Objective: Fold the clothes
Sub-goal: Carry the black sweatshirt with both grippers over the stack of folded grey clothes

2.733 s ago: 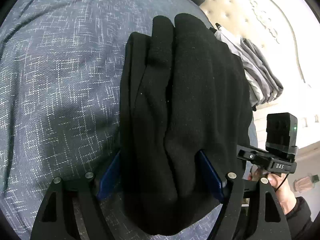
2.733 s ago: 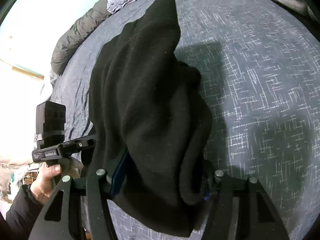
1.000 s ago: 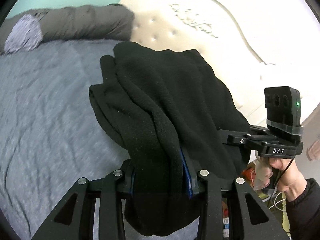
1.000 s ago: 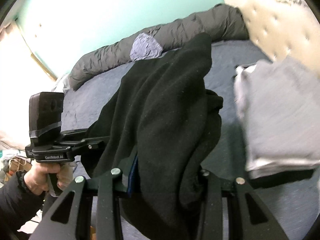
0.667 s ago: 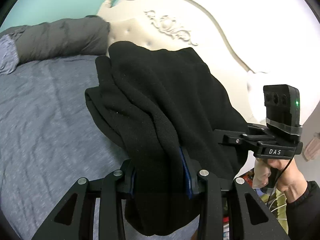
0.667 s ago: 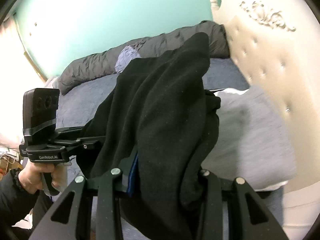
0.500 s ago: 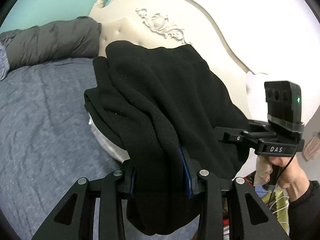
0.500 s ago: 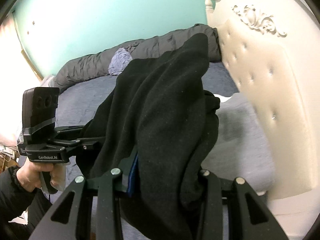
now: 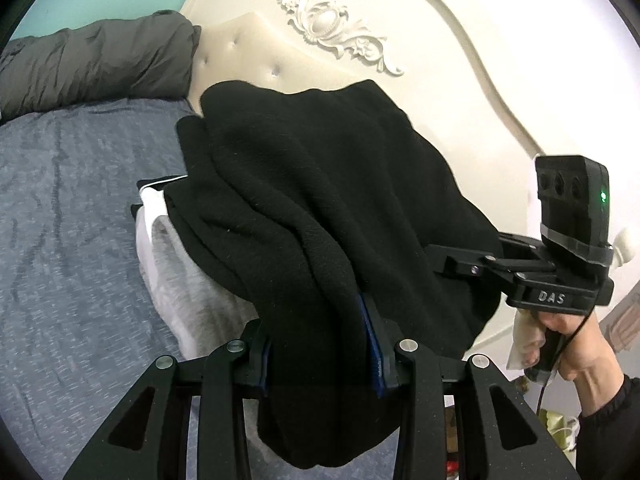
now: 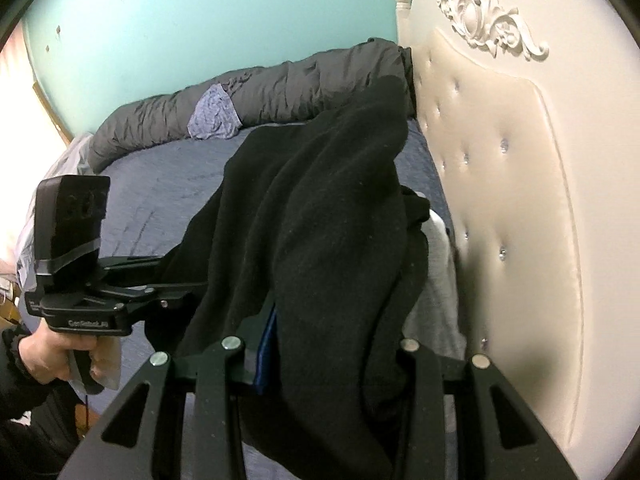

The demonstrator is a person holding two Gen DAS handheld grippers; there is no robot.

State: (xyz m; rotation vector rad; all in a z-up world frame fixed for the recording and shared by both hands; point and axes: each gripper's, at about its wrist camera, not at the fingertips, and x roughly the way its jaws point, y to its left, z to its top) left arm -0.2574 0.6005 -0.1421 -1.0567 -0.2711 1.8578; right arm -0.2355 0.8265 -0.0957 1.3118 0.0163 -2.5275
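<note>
A folded black fleece garment [image 9: 320, 208] hangs in the air between both grippers, above the bed near the headboard. My left gripper [image 9: 320, 352] is shut on one end of it, the blue pads pressed into the thick folds. My right gripper [image 10: 332, 344] is shut on the other end of the black garment [image 10: 320, 216]. Under the garment lies a stack of folded grey and white clothes [image 9: 176, 272], partly hidden; the same stack [image 10: 438, 280] shows against the headboard in the right wrist view. The right gripper's handle [image 9: 560, 272] and the left one's [image 10: 76, 272] are each held by a hand.
A cream tufted headboard [image 10: 500, 160] stands close on the right. The blue-grey bedsheet [image 9: 68, 240] stretches to the left. A rolled dark grey duvet [image 10: 260, 92] lies along the teal wall, with a small blue cloth [image 10: 214, 118] on it.
Both grippers have carried the black garment across the bed toward the headboard, a little higher. The grey and white stack has come in under the garment. Both grips are unchanged.
</note>
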